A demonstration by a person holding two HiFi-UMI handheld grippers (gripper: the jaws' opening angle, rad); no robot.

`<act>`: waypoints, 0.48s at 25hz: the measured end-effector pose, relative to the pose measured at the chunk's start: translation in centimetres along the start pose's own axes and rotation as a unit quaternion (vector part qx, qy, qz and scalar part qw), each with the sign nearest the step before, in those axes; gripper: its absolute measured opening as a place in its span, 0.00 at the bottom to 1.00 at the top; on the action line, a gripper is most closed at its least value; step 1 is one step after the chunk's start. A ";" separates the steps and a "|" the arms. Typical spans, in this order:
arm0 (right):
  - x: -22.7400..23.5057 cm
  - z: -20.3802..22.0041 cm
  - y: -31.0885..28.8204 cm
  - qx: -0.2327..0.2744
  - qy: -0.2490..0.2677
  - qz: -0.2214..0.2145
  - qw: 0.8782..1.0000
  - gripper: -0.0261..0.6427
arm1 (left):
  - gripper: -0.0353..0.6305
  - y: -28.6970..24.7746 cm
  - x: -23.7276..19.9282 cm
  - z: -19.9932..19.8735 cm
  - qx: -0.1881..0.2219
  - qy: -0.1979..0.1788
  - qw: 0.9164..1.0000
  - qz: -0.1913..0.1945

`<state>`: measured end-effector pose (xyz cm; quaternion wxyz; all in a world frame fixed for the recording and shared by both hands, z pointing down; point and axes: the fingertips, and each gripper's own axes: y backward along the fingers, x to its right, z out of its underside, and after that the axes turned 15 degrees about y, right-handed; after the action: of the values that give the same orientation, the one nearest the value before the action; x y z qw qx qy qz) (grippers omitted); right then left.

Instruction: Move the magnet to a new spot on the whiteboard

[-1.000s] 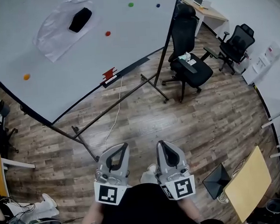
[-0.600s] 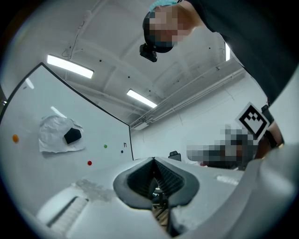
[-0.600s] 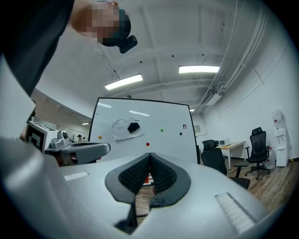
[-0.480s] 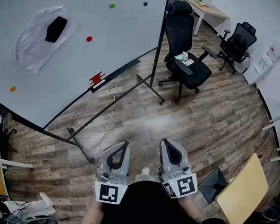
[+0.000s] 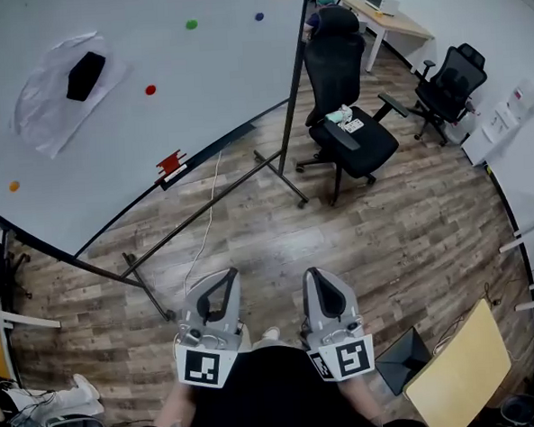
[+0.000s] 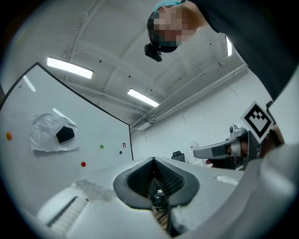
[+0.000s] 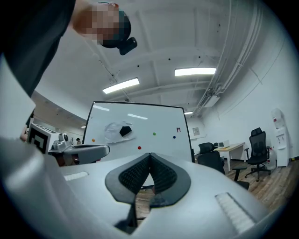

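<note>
Grippers low at six o'clock: left gripper (image 5: 226, 283) and right gripper (image 5: 314, 279) are both pinched fully closed, with nothing in either. Whiteboard (image 5: 109, 145) stands well apart at eleven o'clock, and the red magnet (image 5: 150, 90) is stuck mid-board, one of several; which is meant, I can't tell. Smart play: step in close, part one pair of jaws early, come in square to the board and pinch the magnet's rim.

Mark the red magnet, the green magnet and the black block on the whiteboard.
red magnet (image 5: 150, 90), head view, centre of the disc.
green magnet (image 5: 191, 25), head view, centre of the disc.
black block (image 5: 85, 76), head view, middle of its front face.
</note>
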<state>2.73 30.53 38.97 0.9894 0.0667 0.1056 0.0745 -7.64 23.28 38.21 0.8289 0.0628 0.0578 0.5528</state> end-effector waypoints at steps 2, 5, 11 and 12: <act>1.2 0.5 0.3 -0.005 -0.003 0.009 1.000 0.04 | 0.06 -1.1 0.3 0.0 0.004 0.003 1.000 0.003; 2.8 1.0 0.7 -0.013 -0.001 0.024 1.000 0.04 | 0.06 -2.4 0.9 0.5 0.003 0.011 1.000 0.013; 5.0 2.0 -0.7 -0.017 0.012 0.053 0.998 0.04 | 0.06 -5.7 0.0 1.5 0.009 0.020 0.999 0.028; 5.5 2.2 -1.0 -0.019 0.014 0.057 0.998 0.04 | 0.06 -6.4 -0.2 1.5 0.012 0.019 0.999 0.030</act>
<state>8.68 30.13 39.86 0.9830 0.0528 0.1142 0.1339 -1.61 20.60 38.66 0.8100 0.0638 0.0784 0.5776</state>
